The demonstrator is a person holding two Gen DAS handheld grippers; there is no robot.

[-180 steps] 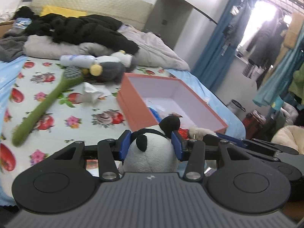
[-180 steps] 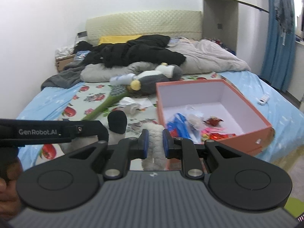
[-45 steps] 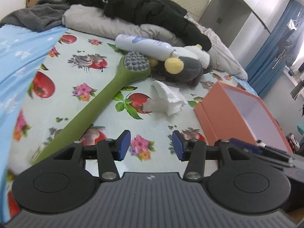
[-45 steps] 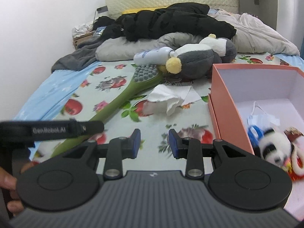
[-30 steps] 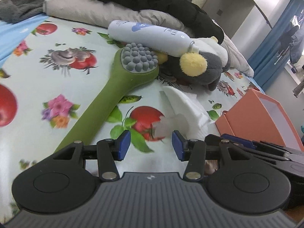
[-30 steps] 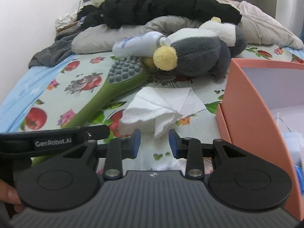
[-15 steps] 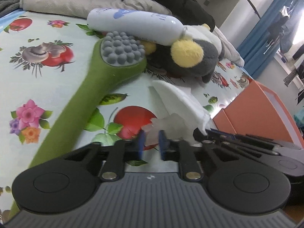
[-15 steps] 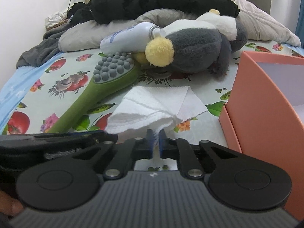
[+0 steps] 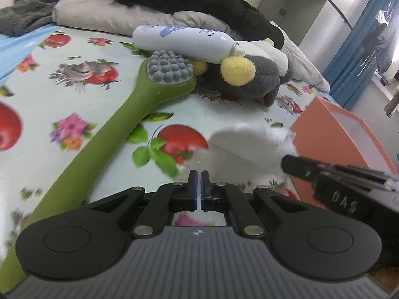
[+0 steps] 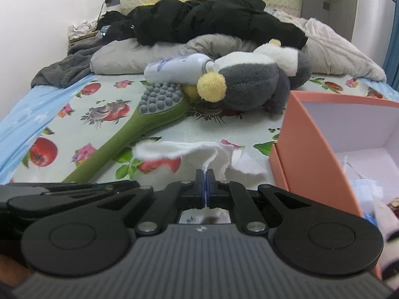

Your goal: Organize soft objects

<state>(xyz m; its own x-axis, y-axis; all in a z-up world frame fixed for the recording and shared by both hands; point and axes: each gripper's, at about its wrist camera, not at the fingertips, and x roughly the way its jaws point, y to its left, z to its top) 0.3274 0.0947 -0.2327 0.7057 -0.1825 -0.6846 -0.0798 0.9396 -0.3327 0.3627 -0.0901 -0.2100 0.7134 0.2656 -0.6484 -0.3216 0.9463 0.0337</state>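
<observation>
Both tools (image 9: 198, 174) (image 10: 206, 173) pinch one white cloth (image 10: 199, 149) above the fruit-print bedsheet (image 9: 74, 94).

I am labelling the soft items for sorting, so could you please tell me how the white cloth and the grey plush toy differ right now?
The white cloth is thin, flat fabric; the grey plush toy is bulky and stuffed. The cloth is pinched by the left gripper and right gripper and partly lifted; the toy lies ungripped, farther back, against the white bottle. The cloth is plain white; the toy has yellow pompoms. Both are soft and outside the orange box.

white tissue (image 10: 199, 152) | crumpled, lifted | beside orange box (image 10: 311, 134)
</observation>
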